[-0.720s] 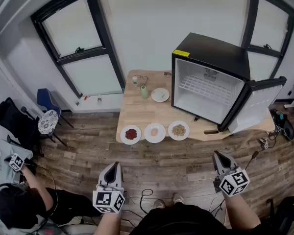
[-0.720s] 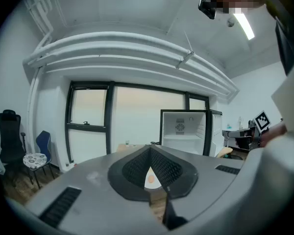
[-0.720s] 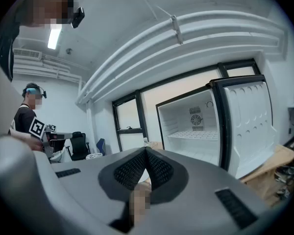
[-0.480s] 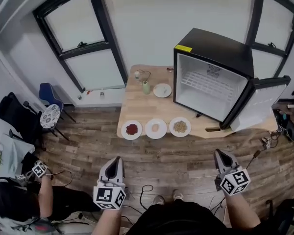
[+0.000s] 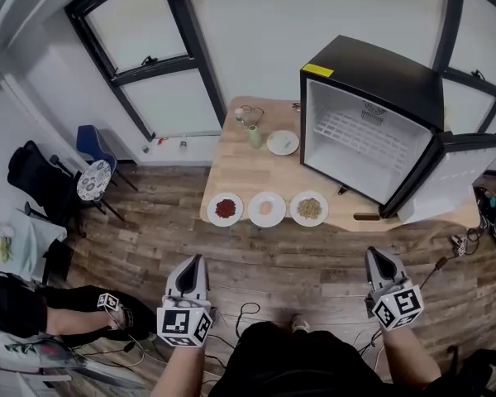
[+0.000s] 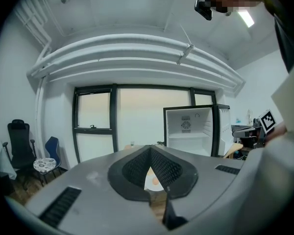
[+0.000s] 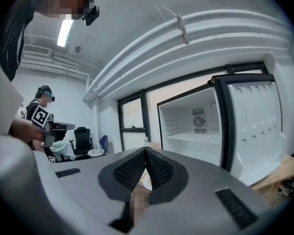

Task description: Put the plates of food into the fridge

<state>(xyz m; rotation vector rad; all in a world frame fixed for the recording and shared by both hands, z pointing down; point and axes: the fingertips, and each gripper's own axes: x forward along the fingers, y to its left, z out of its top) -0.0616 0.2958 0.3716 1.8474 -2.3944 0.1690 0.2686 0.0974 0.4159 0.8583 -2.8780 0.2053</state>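
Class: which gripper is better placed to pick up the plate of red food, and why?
Left, likely: the left gripper stands nearer the plate of red food; the right gripper is off toward the fridge.

Left tool (image 5: 191,260), right tool (image 5: 373,255) held low, jaws together (both empty).

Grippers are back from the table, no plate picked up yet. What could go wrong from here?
The red-food plate, middle plate and right plate sit near the front edge of the table; a nudge might tip one off. The left gripper and right gripper are shut and would shove a rim unless opened. The open fridge door juts out on the right and might catch that arm.
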